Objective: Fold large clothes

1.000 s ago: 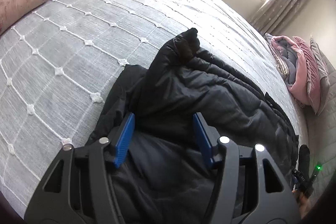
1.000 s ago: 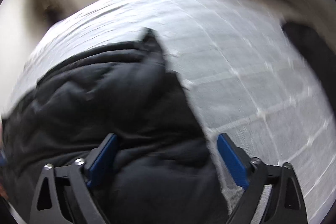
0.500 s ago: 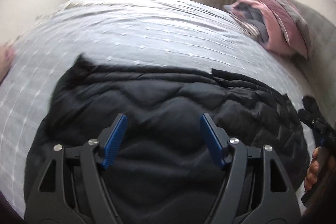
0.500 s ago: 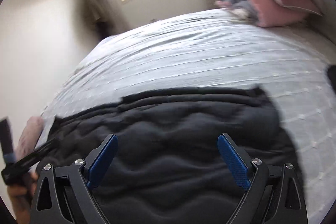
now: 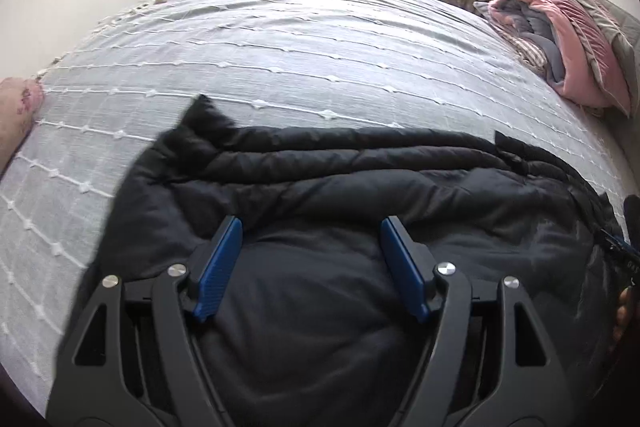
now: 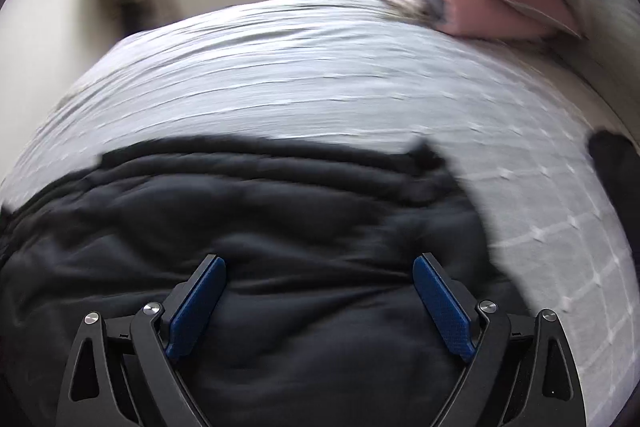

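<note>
A black quilted jacket (image 5: 360,187) lies folded into a long band across the near part of the bed, its far edge a straight padded roll. My left gripper (image 5: 312,227) hovers over its near half, blue pads apart and nothing between them. In the right wrist view the same jacket (image 6: 240,211) fills the lower frame, blurred. My right gripper (image 6: 320,267) stands wide open above it, holding nothing. A black flap sticks up at the jacket's left end (image 5: 202,115) and at its right end (image 6: 424,151).
The bed wears a grey cover (image 5: 304,39) with white stitched lines. Pink and grey bedding (image 5: 568,43) is piled at the back right by the headboard. A pink pillow (image 5: 16,107) pokes in at the left edge. Another dark item (image 6: 612,163) lies at the right.
Both grippers swung round from the jacket's ends to face it square on. The left gripper's jaws widened. The jacket lies still.
</note>
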Tool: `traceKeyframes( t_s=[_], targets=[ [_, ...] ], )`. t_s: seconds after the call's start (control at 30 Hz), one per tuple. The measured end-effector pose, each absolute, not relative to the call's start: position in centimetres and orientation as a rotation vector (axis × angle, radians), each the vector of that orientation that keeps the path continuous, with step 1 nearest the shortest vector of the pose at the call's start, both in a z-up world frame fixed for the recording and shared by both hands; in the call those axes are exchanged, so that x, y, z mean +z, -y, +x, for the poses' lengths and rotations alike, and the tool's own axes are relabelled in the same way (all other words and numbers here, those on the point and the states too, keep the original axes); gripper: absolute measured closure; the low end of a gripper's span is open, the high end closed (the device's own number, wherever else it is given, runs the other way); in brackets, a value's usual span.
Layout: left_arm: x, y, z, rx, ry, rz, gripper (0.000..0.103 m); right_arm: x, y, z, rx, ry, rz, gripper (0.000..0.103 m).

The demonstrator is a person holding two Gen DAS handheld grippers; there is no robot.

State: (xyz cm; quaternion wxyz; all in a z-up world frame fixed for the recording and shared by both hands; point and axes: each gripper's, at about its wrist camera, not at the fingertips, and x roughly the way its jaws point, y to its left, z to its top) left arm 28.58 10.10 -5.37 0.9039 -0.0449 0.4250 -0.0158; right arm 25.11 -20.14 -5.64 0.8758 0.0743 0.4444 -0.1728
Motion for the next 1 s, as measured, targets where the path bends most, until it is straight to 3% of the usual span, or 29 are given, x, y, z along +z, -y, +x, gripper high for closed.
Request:
traceKeyframes(
  t_s=[0.2,0.43,0.5,0.53,0.57,0.63,1.0],
  targets=[
    [-2.6,-15.4,25.5,0.033,-0.792,-0.229,0.030,-3.4,22.4,22.4,-0.492,-0.931,0.218,0.008],
    [-4.1,-21.9,22.3,0.030,-0.903,-0.491,0.031,0.8,16.5,20.9,-0.314,-0.860,0.207,0.008],
    [-3.0,-21.3,21.2,0.021,-0.878,-0.458,0.031,1.5,13.4,20.5,-0.214,-0.836,0.166,0.019],
    [-2.4,-20.7,20.6,0.006,-0.870,-0.440,0.031,2.0,10.9,19.9,-0.134,-0.825,0.121,0.034],
    [-2.0,-20.2,20.0,0.001,-0.871,-0.434,0.031,2.1,10.0,19.8,-0.098,-0.825,0.098,0.056],
    [-1.5,-18.9,18.4,-0.026,-0.861,-0.442,0.031,2.4,6.9,19.0,-0.037,-0.835,0.068,0.087],
    [-4.2,-7.8,17.1,-0.189,-0.968,-0.199,0.030,-3.4,0.2,19.5,0.072,-1.008,0.017,0.090]
  ],
)
